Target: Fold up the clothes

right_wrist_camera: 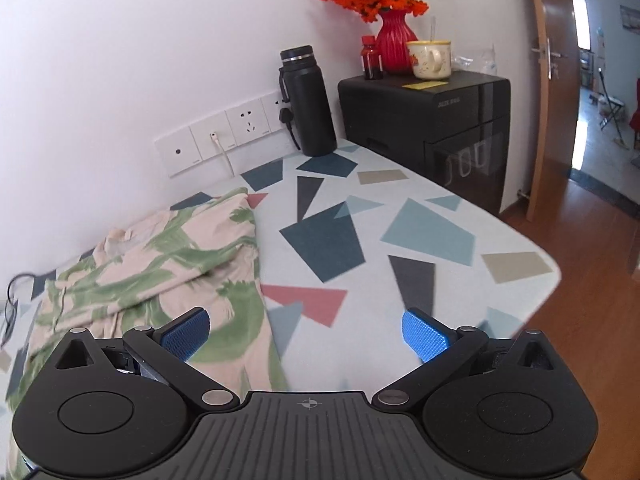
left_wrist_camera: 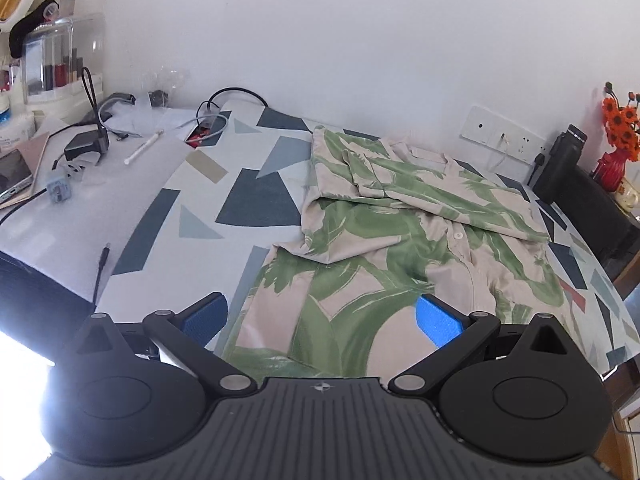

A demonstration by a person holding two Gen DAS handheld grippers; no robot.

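A beige shirt with green leaf print (left_wrist_camera: pixel 400 240) lies on the table with the patterned cloth (left_wrist_camera: pixel 248 200), both sleeves folded in over its upper part. My left gripper (left_wrist_camera: pixel 320 316) is open and empty, hovering over the shirt's near hem. The shirt also shows in the right wrist view (right_wrist_camera: pixel 160 264), at the left. My right gripper (right_wrist_camera: pixel 306 332) is open and empty, over the shirt's right edge and the bare tablecloth (right_wrist_camera: pixel 360 240) beside it.
Cables, a charger (left_wrist_camera: pixel 86 142) and small items lie at the table's left end. A black bottle (right_wrist_camera: pixel 306 100) and a wall socket strip (right_wrist_camera: pixel 224 136) stand at the back. A black cabinet (right_wrist_camera: pixel 432 120) holds a red vase with flowers (right_wrist_camera: pixel 394 40) and a mug. The table's right edge drops to the wooden floor.
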